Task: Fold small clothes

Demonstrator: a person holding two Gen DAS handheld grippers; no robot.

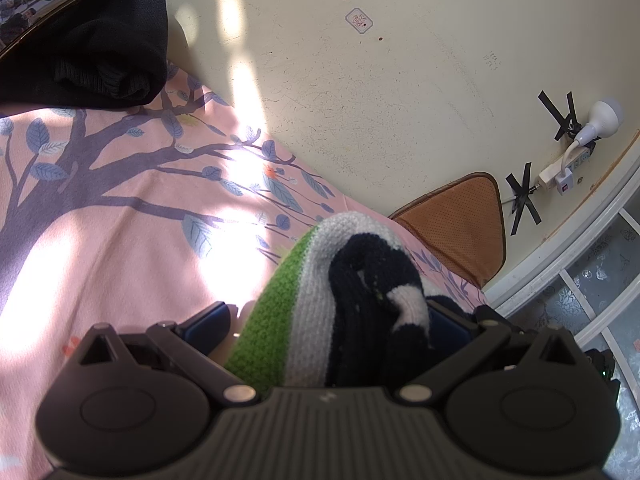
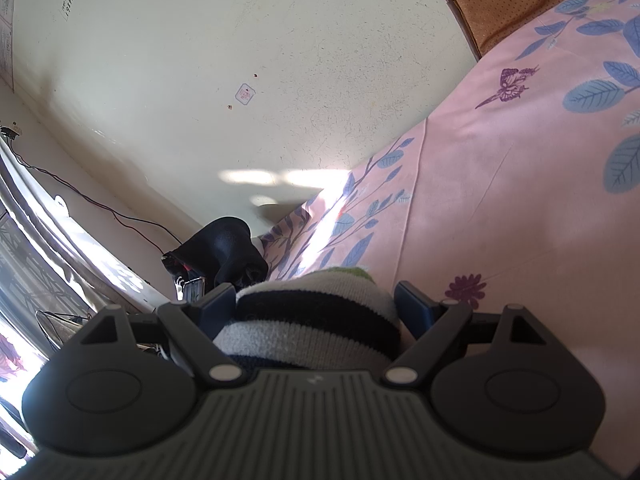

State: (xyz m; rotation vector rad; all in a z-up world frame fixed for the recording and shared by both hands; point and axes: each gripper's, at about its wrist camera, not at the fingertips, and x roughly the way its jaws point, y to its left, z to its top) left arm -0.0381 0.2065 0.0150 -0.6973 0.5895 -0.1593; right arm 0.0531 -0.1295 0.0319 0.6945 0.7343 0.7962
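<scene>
A small knitted garment (image 1: 312,280) with green, white and navy stripes lies bunched on the pink leaf-print bed sheet (image 1: 120,220). My left gripper (image 1: 332,310) stands open around it. Its left pad (image 1: 212,320) is clear of the green edge, and the cloth hides most of the right pad. In the right wrist view the same striped garment (image 2: 304,332) fills the gap of my right gripper (image 2: 314,292). Those jaws stand wide, and the cloth rests against both blue pads without looking squeezed.
A black garment (image 1: 100,40) lies heaped at the far edge of the bed by the cream wall, also seen as a black garment (image 2: 232,244). A brown cushion (image 1: 460,224) leans on the wall. A power strip (image 1: 560,168) is taped there. The pink sheet (image 2: 500,200) spreads to the right.
</scene>
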